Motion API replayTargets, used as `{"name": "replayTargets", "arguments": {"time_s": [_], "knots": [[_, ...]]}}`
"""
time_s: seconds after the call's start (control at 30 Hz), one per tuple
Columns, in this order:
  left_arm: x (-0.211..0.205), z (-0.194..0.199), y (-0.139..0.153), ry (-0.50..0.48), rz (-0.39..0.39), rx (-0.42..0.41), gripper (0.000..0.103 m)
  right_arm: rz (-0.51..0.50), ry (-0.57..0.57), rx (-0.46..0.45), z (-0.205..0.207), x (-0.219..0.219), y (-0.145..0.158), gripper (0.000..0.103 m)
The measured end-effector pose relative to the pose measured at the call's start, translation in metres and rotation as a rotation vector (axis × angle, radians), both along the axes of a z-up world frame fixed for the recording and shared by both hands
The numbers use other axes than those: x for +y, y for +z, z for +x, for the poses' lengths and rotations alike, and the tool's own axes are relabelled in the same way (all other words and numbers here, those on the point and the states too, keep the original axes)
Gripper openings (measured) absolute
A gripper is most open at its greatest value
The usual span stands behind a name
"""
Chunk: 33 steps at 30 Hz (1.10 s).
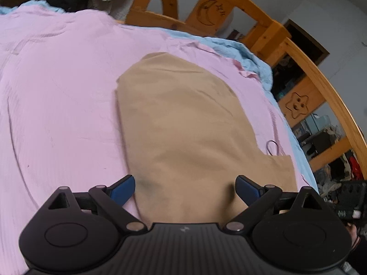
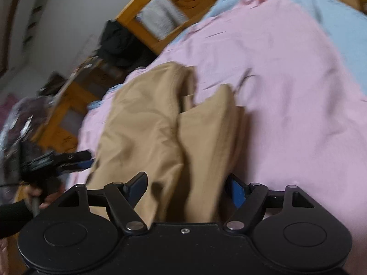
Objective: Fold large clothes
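Note:
A tan garment (image 1: 183, 123) lies on a pink sheet (image 1: 57, 91) on a bed, folded into a long strip. My left gripper (image 1: 185, 189) is open, its blue-padded fingers (image 1: 122, 189) either side of the garment's near end, just above it. In the right wrist view the same garment (image 2: 146, 133) shows two layered folds. My right gripper (image 2: 185, 192) is open with the cloth's near end between its fingers (image 2: 237, 191). The left gripper (image 2: 68, 161) shows at the left edge of that view, held in a hand.
A wooden bed rail (image 1: 298, 52) with carved moon and star panels runs along the far and right side. A blue sheet (image 1: 240, 50) lies under the pink one. Dark clothes (image 2: 119, 43) sit at the bed's corner. Room clutter (image 1: 339, 165) lies past the rail.

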<state>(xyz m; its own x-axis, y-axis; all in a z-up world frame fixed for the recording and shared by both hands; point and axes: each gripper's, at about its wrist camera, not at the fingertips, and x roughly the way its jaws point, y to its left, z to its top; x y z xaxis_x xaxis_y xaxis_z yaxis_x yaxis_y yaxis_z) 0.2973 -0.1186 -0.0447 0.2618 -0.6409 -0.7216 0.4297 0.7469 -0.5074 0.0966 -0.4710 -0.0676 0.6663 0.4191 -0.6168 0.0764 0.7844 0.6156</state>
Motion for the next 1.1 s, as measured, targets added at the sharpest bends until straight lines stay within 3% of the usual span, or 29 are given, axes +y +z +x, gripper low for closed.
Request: {"name": "replayTargets", "arguments": {"time_s": [0.1, 0.17, 0.2, 0.33, 0.43, 0.6, 0.63, 0.67, 0.83, 0.93, 1.1], "knots": [[0.002, 0.003, -0.006, 0.005, 0.0, 0.009, 0.096, -0.091, 0.056, -0.057, 0.003, 0.021, 0.013, 0.067], [0.001, 0.003, -0.008, -0.001, 0.002, 0.011, 0.096, -0.229, 0.071, -0.081, 0.003, 0.037, 0.025, 0.038], [0.001, 0.003, -0.009, -0.005, 0.001, 0.013, 0.096, -0.37, 0.086, -0.096, 0.002, 0.055, 0.032, 0.032], [-0.001, 0.004, -0.012, -0.021, 0.002, 0.013, 0.096, -0.796, 0.262, -0.215, -0.014, 0.123, 0.037, 0.029], [-0.001, 0.005, -0.015, -0.03, -0.003, 0.015, 0.097, -0.87, 0.325, -0.245, -0.018, 0.14, 0.034, 0.029], [-0.001, 0.009, -0.017, -0.028, -0.018, 0.021, 0.097, -0.732, 0.227, -0.172, -0.004, 0.111, 0.035, 0.041], [-0.001, 0.01, -0.017, -0.029, -0.02, 0.021, 0.097, -0.696, 0.204, -0.151, 0.0, 0.102, 0.035, 0.047], [-0.001, 0.011, -0.018, -0.032, -0.022, 0.021, 0.097, -0.643, 0.18, -0.126, 0.005, 0.092, 0.034, 0.056], [0.0, 0.016, -0.021, -0.041, -0.043, 0.035, 0.098, -0.305, 0.109, 0.022, 0.015, 0.04, 0.016, 0.073], [0.0, 0.021, -0.024, -0.061, -0.055, 0.046, 0.098, -0.051, 0.128, 0.09, 0.018, 0.015, -0.003, 0.074], [0.0, 0.03, -0.029, -0.062, -0.081, 0.069, 0.098, 0.012, 0.213, 0.028, 0.019, 0.011, 0.003, 0.073]]}}
